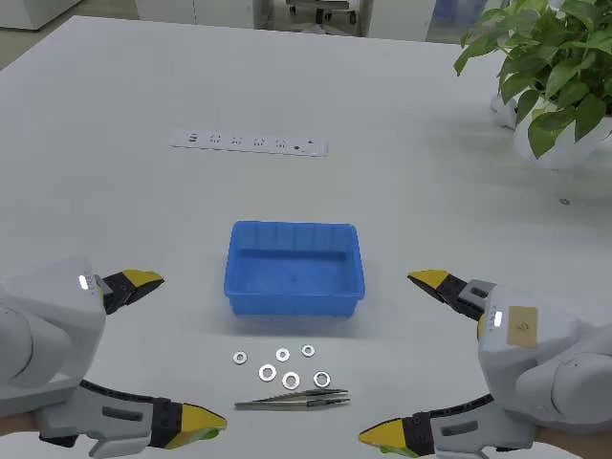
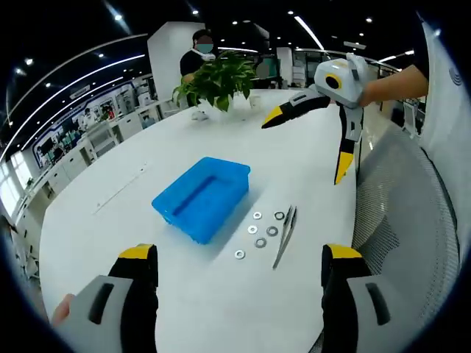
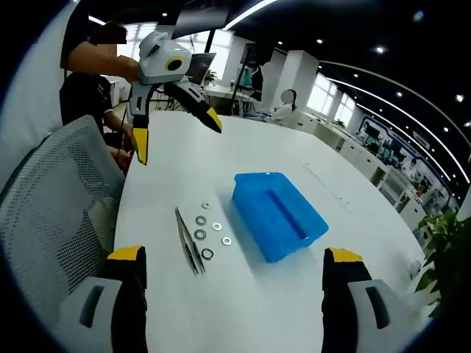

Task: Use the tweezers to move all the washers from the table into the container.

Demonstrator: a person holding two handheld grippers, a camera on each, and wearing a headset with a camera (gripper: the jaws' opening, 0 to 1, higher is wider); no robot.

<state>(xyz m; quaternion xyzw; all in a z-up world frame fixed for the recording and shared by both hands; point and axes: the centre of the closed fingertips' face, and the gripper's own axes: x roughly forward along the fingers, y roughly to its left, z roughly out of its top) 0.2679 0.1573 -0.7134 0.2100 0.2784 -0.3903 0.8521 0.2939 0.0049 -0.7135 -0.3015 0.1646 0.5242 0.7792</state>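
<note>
Several small metal washers (image 1: 282, 366) (image 2: 259, 229) (image 3: 208, 231) lie loose on the white table just in front of a blue rectangular container (image 1: 295, 267) (image 2: 202, 196) (image 3: 279, 213), which looks empty. Silver tweezers (image 1: 292, 401) (image 2: 285, 234) (image 3: 189, 240) lie flat on the table beside the washers, on their near side. My left gripper (image 1: 178, 349) (image 2: 239, 271) hovers open at the near left with nothing between its yellow-tipped jaws. My right gripper (image 1: 405, 356) (image 3: 232, 272) hovers open at the near right, also empty. Each gripper appears in the other's view.
A white power strip (image 1: 249, 143) lies on the table beyond the container. A potted green plant (image 1: 550, 72) (image 2: 217, 79) stands at the far right corner. A grey mesh chair (image 3: 55, 213) is by the table's near edge. Bare table surrounds the container.
</note>
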